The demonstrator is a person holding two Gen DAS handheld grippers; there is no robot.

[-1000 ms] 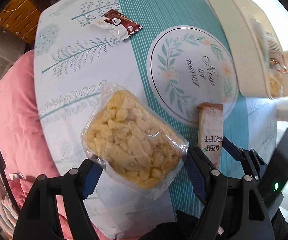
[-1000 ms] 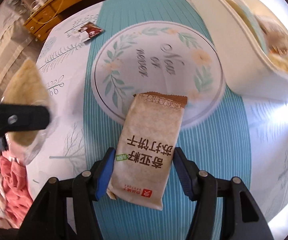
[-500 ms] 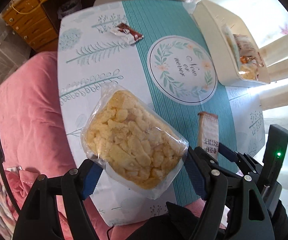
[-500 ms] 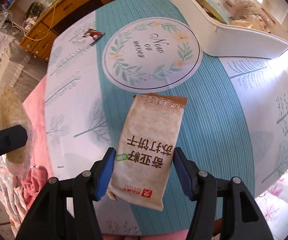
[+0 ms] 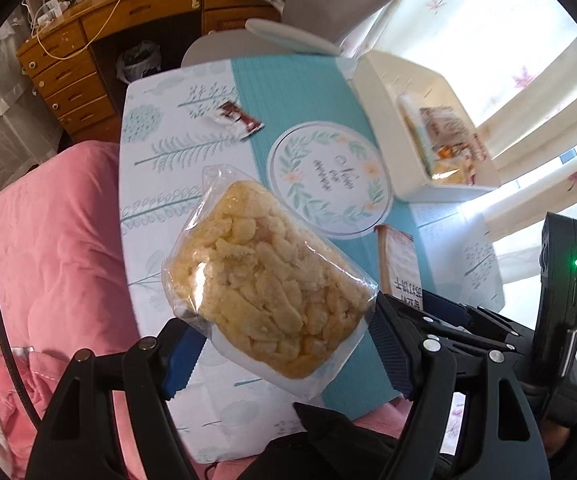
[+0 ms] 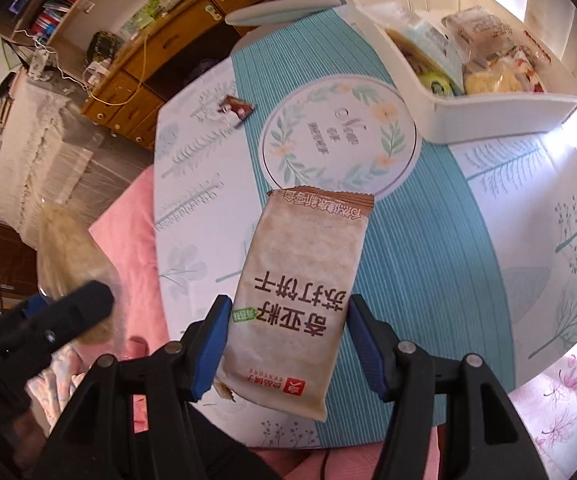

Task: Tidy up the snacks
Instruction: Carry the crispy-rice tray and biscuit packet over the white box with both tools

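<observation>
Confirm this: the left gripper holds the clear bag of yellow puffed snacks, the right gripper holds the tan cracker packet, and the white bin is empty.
Not quite. The white bin already holds several snack packets, as the right wrist view shows. The left gripper does hold the clear bag, and the right gripper the tan cracker packet.

Bright daylight pours in from the curtained window [image 5: 544,92] on the right, washing that side nearly white in both views. The white bin [image 6: 484,120] glares along its near wall, and the tablecloth [image 6: 536,184] bleaches out beside it. Left of the table, the wooden desk [image 5: 88,48] sits dimmer but legible. Fisheye bending curves the table's edges, and black vignette rings every corner. The bin's contents look soft and smeared in the left view.
</observation>
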